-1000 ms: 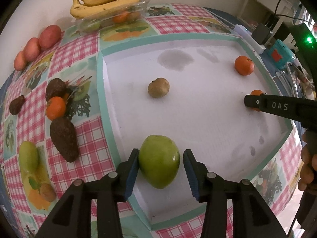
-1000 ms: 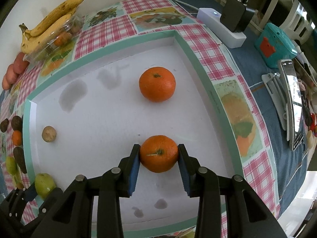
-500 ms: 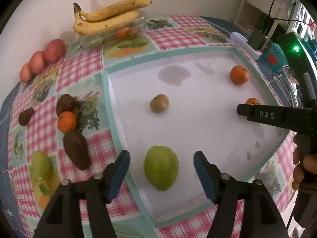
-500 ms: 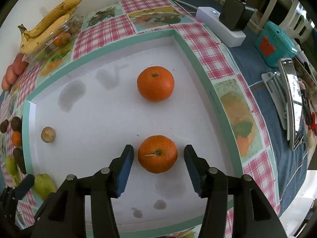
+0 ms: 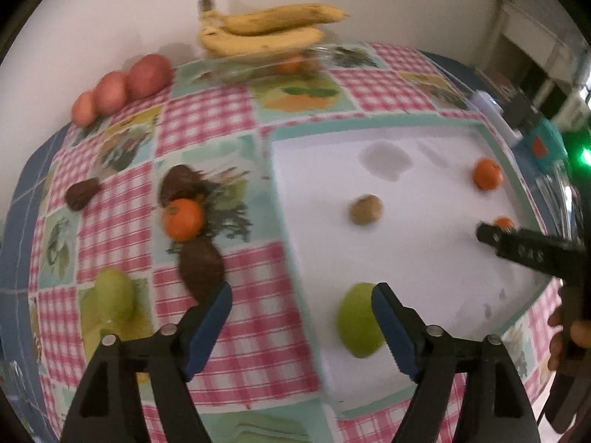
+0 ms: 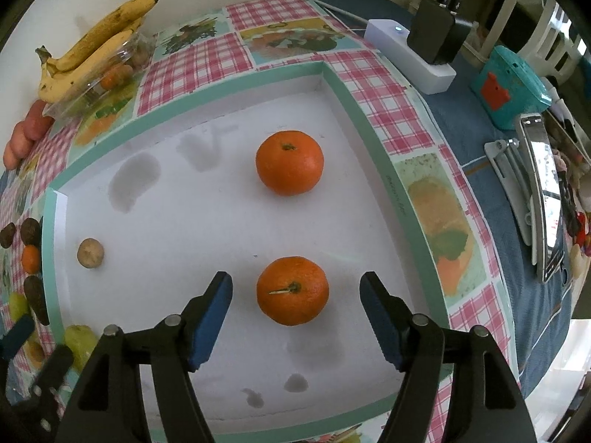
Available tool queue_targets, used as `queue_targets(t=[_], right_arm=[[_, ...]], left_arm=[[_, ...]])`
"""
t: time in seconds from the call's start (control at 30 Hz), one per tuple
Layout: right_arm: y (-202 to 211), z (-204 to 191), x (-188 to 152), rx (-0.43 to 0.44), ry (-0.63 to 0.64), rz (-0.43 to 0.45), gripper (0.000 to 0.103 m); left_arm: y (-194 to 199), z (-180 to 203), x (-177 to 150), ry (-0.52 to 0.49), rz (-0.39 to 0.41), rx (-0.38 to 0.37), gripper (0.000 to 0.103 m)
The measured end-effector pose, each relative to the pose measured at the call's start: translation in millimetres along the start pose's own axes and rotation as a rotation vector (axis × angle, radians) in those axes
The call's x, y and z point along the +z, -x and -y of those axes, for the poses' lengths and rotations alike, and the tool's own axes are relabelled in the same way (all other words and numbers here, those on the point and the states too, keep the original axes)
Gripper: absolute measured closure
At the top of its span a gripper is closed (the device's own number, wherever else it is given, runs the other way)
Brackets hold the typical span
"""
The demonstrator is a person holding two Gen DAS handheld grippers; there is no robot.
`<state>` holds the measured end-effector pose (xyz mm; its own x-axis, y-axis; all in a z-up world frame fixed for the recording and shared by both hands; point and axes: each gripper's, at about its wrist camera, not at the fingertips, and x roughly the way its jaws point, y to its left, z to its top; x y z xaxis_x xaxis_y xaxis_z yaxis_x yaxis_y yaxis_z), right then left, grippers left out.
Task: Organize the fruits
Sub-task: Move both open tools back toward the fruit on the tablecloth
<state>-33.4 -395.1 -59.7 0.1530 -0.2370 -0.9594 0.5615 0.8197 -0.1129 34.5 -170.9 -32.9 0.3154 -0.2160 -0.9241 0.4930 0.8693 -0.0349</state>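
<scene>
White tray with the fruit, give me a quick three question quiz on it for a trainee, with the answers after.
1. True or false: the near orange is clamped by the right gripper.
2. How many oranges lie in the white tray?
3. The green pear sits: A) in the tray, B) on the checked cloth, C) on the bananas.

Key: 1 false, the jaws are opening and stand clear of it. 2 two, near and far orange. 3 A.

A home, seemingly a dining corner: a pink-checked, fruit-printed tablecloth [image 6: 199, 62] over the table, a white plug-in power strip [image 6: 410, 55] with a black charger, and a white-painted wooden chair [image 6: 535, 26] beside it
</scene>
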Motion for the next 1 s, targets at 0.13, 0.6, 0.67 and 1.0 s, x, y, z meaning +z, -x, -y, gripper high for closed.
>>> queue_targets(t=[0.13,0.6,0.67,1.0], right_arm=[[-1,-6,-1,-0.005,0.01,0.002,0.03],[8,-20,1,-0.009,0.035,0.048,0.005],[11,-22,0,-0.003,0.037,0.063,0.005],[37,-42,2,0.023,0.081,0.196,0.005]], left_arm=[[6,-31,5,0.105,0.03,0.024,0.0],[25,-124,-2,0.444,0.104,0.187,0.0],[26,-131,-4,0.466,0.103,0.194,0.0],[35,-149,-5,0.497,0.143,0.2,0.0]])
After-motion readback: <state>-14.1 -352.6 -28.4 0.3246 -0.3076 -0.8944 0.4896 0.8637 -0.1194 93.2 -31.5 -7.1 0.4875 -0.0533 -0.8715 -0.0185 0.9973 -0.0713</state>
